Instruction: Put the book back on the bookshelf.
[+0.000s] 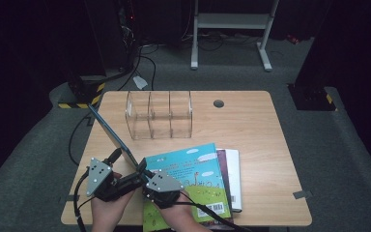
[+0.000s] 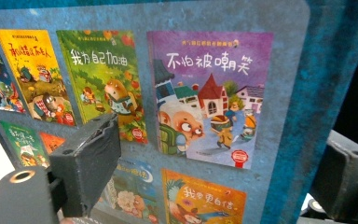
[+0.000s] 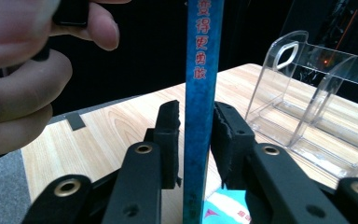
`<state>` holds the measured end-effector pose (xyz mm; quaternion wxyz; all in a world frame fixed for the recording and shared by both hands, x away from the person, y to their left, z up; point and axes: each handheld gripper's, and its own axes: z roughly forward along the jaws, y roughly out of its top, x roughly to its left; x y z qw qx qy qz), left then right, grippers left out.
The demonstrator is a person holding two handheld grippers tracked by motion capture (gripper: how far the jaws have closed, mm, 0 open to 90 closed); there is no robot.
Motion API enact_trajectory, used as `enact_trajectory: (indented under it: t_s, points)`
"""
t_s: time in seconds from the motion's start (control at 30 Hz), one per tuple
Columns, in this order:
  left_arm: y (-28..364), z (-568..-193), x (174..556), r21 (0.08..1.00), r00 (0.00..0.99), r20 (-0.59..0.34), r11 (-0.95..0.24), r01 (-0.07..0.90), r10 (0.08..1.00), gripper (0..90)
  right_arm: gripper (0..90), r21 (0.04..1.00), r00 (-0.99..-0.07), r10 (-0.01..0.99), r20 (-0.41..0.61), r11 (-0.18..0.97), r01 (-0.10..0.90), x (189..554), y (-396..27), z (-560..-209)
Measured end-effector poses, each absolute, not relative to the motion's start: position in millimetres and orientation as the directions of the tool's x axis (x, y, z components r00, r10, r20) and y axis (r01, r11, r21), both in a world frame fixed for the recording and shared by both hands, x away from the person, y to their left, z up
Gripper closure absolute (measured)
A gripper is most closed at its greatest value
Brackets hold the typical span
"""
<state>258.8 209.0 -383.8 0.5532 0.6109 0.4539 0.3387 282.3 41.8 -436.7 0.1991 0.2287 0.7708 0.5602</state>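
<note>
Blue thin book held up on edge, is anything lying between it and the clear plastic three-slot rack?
Nothing visible. Only bare wooden table lies between the blue thin book and the clear plastic three-slot rack, whose slots look empty. The stack of picture books lies nearer the person, off that path.

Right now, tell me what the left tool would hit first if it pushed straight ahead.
The back cover of the blue book, held upright. The left tool faces it squarely, with its printed cover pictures close ahead, though depth is hard to judge.

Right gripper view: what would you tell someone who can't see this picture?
A thin blue book stands upright between the right gripper's two black jaws, small gaps either side. A hand is at upper left; a clear plastic rack sits on the wooden table.
</note>
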Motion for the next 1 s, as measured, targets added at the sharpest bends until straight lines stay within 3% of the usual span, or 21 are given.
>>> enact_trajectory:
  t_s: [0.47,1.0]
  points:
    - [217,-386,252,0.982,0.344,-0.068,0.001,0.189,0.936,18.1,66.7,0.953,-0.853,0.521,-0.033,0.273,0.13,278,53,-440]
    - [226,-387,242,0.983,0.324,-0.021,-0.039,0.178,0.946,28.7,61.8,0.941,-0.876,0.483,-0.004,0.297,0.16,281,64,-445]
